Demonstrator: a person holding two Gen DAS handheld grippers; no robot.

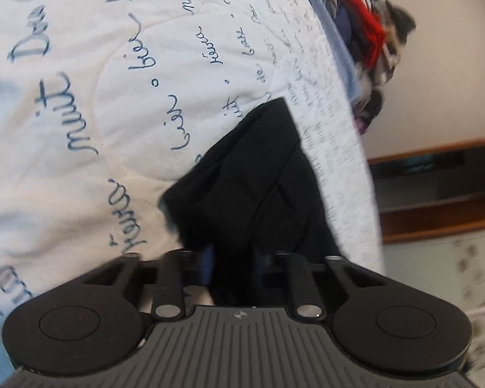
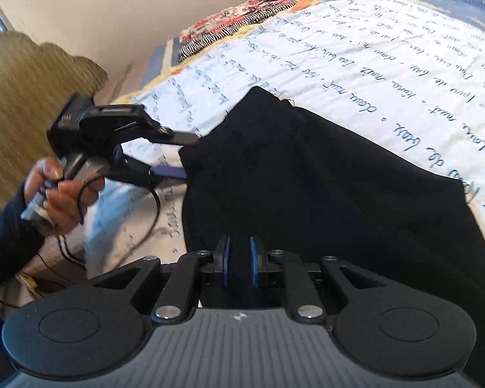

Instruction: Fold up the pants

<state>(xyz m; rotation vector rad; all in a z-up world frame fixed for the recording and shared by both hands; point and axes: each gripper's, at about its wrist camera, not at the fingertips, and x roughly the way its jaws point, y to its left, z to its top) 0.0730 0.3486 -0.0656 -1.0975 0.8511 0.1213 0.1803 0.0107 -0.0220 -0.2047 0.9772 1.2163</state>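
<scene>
Script-printed quilt [image 2: 355, 74] under creased black pants [image 2: 307, 177], both grippers [image 1: 234, 252] [image 2: 239, 258] clamped on fabric.

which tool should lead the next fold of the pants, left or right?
Probably right. The right tool is clamped on the pants with the broad black panel spread ahead of it. The left tool pinches only the far side edge, with a narrow bunched strip in its own view.

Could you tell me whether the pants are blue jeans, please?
No, the pants are plain black fabric lying on the white quilt with handwriting print.
</scene>
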